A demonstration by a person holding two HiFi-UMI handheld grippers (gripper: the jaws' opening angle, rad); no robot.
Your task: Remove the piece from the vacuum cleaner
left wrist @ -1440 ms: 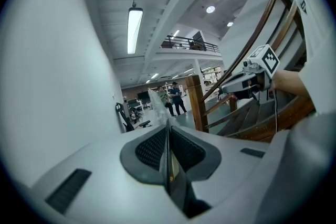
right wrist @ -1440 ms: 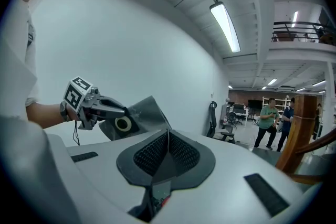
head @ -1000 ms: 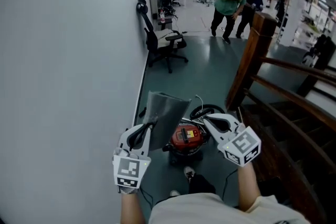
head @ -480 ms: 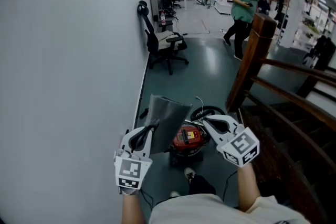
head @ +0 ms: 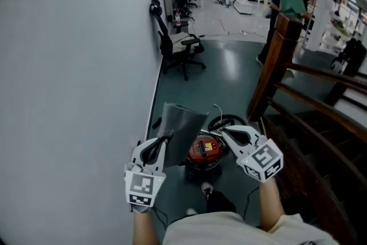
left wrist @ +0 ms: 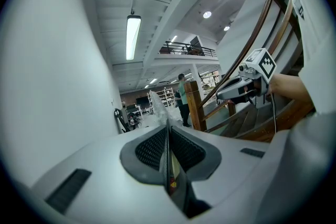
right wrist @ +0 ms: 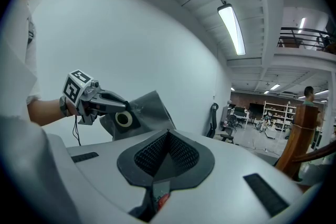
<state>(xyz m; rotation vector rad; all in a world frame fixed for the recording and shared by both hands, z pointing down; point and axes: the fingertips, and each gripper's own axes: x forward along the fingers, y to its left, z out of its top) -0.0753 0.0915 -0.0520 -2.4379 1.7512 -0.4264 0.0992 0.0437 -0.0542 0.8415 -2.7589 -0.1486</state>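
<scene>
A red vacuum cleaner point(head: 205, 151) stands on the floor below my hands, with its black hose point(head: 227, 120) coiled behind it. My left gripper point(head: 167, 136) is shut on a grey dust bag point(head: 181, 125) and holds it up above the floor, left of the vacuum cleaner. In the right gripper view the dust bag point(right wrist: 148, 106) shows its round collar hole point(right wrist: 124, 119) next to the left gripper point(right wrist: 118, 108). The bag runs edge-on point(left wrist: 167, 157) between the left gripper's point(left wrist: 168, 136) jaws. My right gripper point(head: 217, 131) is shut and empty over the vacuum cleaner; its jaws point(right wrist: 168, 136) hold nothing.
A white wall point(head: 74, 66) runs along the left. An office chair point(head: 182, 46) stands further down the floor. A wooden post and handrail point(head: 276, 63) border stairs at the right. People point(head: 291, 2) stand far back. A person's shoe point(head: 206, 187) is near the vacuum cleaner.
Both grippers and the dust bag have stayed where they were. The people in the background have walked to the right, behind the wooden post.
</scene>
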